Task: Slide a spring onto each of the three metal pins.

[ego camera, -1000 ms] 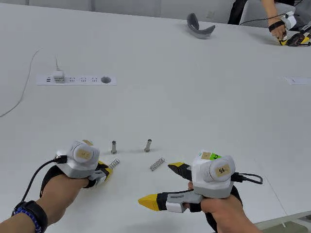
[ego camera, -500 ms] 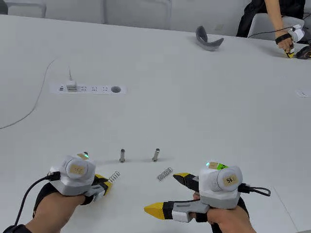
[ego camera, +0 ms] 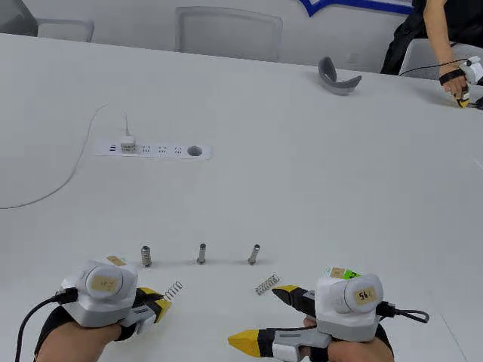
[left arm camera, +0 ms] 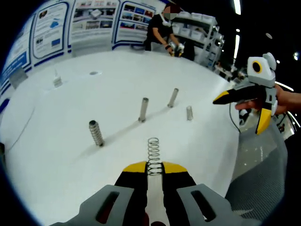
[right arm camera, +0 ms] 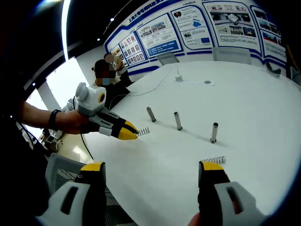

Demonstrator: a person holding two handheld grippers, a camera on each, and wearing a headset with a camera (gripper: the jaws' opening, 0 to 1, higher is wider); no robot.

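Three metal pins stand in a row on the white table. The left pin (ego camera: 146, 256) wears a spring (left arm camera: 96, 133); the middle pin (ego camera: 201, 253) and the right pin (ego camera: 254, 254) are bare. My left gripper (ego camera: 160, 302) is shut on a second spring (ego camera: 173, 289), gripped by its end (left arm camera: 153, 151) and pointing toward the pins. A third spring (ego camera: 267, 283) lies loose on the table just ahead of my right gripper (ego camera: 266, 320), whose jaws are wide open with nothing between them (right arm camera: 153, 172).
A white power strip (ego camera: 153, 150) with a plugged cable lies farther back on the table. A grey curved object (ego camera: 337, 78) rests at the far right. A person's hand (ego camera: 453, 81) works at the far corner. The table's near edge runs under my hands.
The camera tilted, shifting the scene down the frame. The left pin with its spring has come into view from behind the left gripper. Both grippers keep their poses.
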